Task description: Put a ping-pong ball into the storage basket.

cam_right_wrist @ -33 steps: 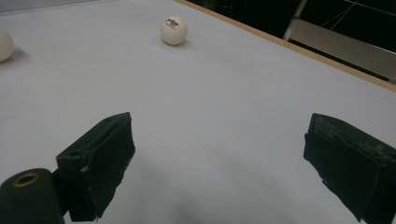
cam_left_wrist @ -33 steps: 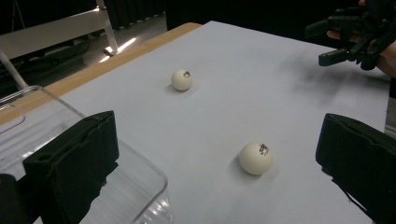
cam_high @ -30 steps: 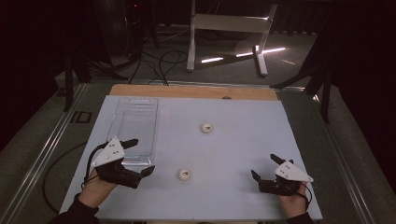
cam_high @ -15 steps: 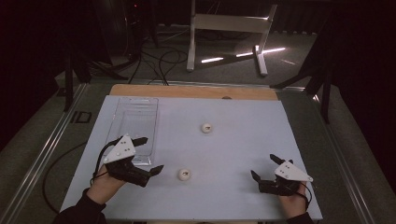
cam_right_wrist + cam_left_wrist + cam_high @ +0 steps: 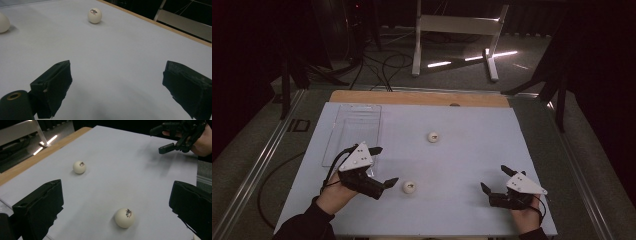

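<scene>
**Left gripper lined up on the near ball**

Near the worktop's front-left corner, the left gripper [image 5: 382, 167] spread its jaws wide and empty to straddle the ball [image 5: 409, 187] just beside them; the right gripper [image 5: 494, 180] waited likewise at front-right.

A clear tray [image 5: 354, 131] lies on the white table [image 5: 472, 150], far ball [image 5: 433, 136] well apart.

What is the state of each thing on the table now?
Left hand-held gripper: jaws open, holding nothing, near the closer ball.
Right hand-held gripper: jaws open, holding nothing.
Closer small white ball: resting free on the sheet.
Farther small white ball: resting free.
Clear plastic rectangular tray: looks empty.
</scene>
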A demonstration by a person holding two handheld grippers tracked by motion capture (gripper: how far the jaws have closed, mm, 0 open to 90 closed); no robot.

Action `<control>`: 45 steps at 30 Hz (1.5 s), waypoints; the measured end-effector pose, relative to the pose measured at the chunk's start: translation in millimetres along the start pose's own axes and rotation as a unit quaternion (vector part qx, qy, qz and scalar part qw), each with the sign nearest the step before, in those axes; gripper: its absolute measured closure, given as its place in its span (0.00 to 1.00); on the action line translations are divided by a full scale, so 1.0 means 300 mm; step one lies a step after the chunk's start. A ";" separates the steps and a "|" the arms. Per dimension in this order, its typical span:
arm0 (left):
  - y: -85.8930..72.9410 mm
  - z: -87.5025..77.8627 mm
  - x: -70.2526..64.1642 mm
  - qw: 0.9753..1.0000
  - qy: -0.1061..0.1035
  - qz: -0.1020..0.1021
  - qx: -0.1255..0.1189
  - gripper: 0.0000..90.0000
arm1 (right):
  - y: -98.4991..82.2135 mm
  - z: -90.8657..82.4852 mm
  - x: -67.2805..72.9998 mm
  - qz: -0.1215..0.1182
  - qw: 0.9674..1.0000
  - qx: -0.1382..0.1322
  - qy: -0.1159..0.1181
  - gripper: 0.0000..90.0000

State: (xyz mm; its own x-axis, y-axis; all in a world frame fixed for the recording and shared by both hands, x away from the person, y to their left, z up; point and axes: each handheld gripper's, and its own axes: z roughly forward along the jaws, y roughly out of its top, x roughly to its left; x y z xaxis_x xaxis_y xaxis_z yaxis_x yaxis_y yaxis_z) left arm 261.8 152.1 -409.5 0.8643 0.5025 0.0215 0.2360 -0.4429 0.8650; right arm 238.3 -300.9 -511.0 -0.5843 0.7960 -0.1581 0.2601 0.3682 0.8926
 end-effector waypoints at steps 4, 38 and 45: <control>0.009 0.025 -0.009 1.000 -0.008 -0.005 0.015 0.00 | 0.000 0.000 0.001 0.000 1.000 0.000 0.001 0.09; -0.005 0.211 -0.057 0.985 -0.052 0.007 0.162 0.01 | 0.000 -0.001 0.000 -0.001 1.000 0.000 0.003 0.09; -0.012 0.236 -0.061 0.983 -0.059 0.009 0.176 0.01 | -0.001 0.000 0.000 -0.002 1.000 0.000 0.003 0.09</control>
State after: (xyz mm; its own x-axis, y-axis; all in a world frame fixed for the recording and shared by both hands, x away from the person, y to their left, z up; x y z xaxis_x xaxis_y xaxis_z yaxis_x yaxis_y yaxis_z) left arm 276.5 91.8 -448.6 0.9105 0.4116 -0.0405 0.3407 -0.6910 0.6375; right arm 238.3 -301.1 -511.2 -0.5906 0.7913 -0.1583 0.2584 0.3713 0.8918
